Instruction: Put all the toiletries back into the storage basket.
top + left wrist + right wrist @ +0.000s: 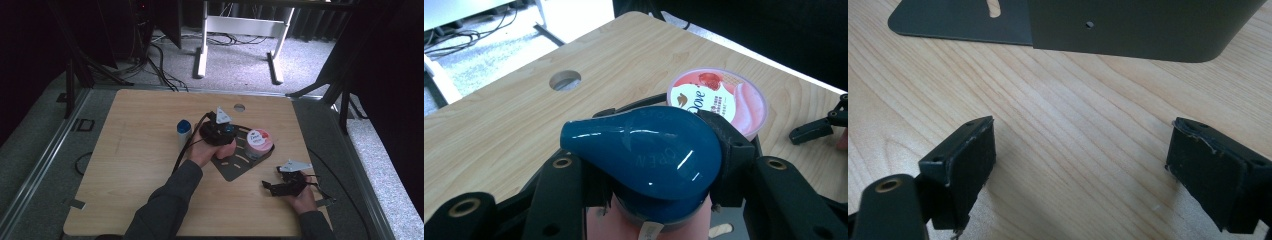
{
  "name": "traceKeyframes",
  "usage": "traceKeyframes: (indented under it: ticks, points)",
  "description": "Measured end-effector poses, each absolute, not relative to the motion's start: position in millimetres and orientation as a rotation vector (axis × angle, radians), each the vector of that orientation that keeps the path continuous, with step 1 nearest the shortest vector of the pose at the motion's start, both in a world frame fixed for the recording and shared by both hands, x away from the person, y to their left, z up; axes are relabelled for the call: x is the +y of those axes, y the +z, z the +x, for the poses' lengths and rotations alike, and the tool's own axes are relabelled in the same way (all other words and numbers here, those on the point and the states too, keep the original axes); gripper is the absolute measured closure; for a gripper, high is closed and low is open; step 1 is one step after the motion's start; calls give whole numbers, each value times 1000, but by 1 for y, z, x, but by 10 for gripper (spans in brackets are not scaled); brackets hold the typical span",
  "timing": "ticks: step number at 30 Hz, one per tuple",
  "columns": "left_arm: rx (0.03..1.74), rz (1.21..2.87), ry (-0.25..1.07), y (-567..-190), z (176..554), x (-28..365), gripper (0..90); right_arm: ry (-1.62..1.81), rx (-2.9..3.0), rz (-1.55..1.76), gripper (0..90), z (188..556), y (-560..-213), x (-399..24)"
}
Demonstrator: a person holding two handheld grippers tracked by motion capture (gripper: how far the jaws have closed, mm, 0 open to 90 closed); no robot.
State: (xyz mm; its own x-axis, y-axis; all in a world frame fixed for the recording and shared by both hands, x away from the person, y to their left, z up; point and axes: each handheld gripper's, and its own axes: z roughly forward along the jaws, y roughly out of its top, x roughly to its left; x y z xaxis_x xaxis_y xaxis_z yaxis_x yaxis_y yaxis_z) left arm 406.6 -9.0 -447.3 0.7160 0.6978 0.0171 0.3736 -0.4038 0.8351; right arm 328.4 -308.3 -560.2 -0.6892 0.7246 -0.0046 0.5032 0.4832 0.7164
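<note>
Glossy blue plastic cap [644,152]; matt dark metal tray [1128,27]; smooth pale wood-grain table [145,150].

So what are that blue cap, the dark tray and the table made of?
Blue cap: probably glossy moulded plastic; it shows sharp light glints and raised lettering.
Tray: looks like thin sheet metal with a matt dark coat, judging by its bent-up wall, slots and punched hole.
Table: wood or a wood-look laminate, with a pale printed-looking grain and smooth sheen.
</note>
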Motion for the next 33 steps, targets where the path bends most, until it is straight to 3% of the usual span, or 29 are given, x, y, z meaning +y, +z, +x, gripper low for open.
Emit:
traceKeyframes:
  ticks: [33]
  points:
    - [878,2017,468,-460,432,-28,529,1022,2426,1037,120,328,-560,-308]
